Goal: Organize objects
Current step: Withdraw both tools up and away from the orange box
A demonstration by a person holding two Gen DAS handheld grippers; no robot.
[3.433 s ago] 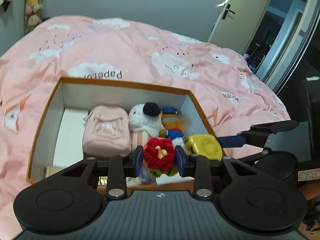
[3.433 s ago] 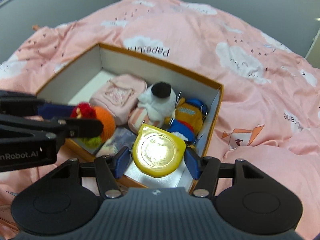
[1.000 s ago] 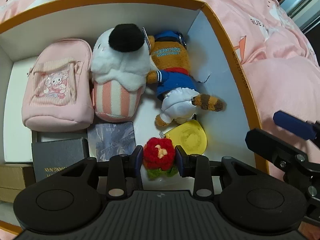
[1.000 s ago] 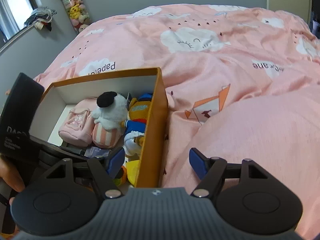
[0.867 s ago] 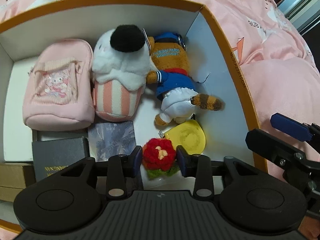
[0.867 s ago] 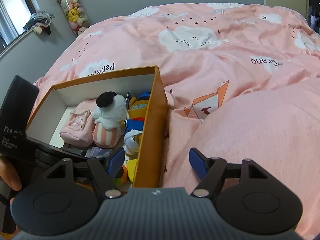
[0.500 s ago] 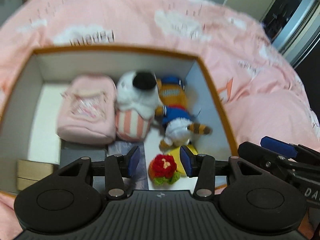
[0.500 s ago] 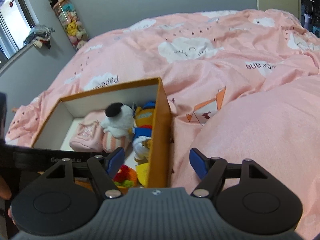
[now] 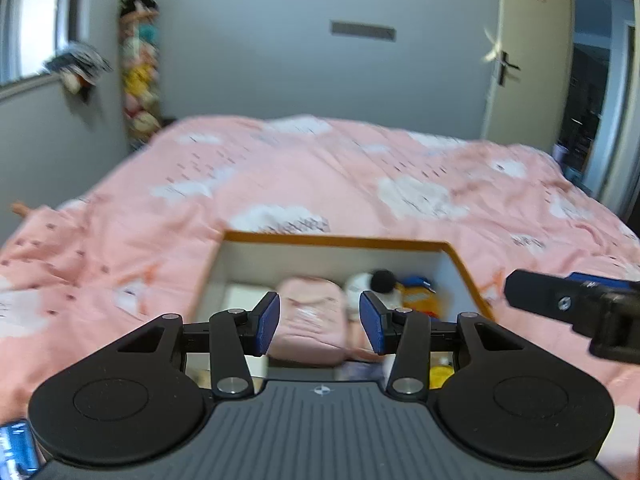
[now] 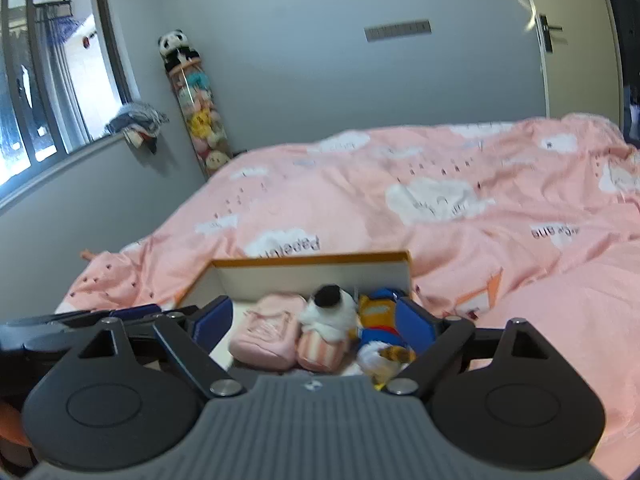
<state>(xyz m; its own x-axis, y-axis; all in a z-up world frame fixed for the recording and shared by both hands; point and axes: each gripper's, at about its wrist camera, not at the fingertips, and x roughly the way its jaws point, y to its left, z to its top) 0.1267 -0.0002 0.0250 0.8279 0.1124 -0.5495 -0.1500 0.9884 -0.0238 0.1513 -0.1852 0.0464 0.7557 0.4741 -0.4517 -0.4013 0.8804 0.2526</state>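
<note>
With both tools up off the box [image 10: 312, 261], I see the left gripper [image 9: 319, 323] parted and empty; the right gripper [image 10: 313, 319] just widened, jaws spread, nothing between. Pink pouch [image 10: 267, 335], white plush [image 10: 329, 313] and orange plush [image 10: 376, 312] sit inside the box on the bed [image 10: 440, 208].

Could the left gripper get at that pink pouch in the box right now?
Probably yes. The left gripper is open and empty, the pink pouch lies uncovered straight ahead in the open-topped box, with nothing in between.
</note>
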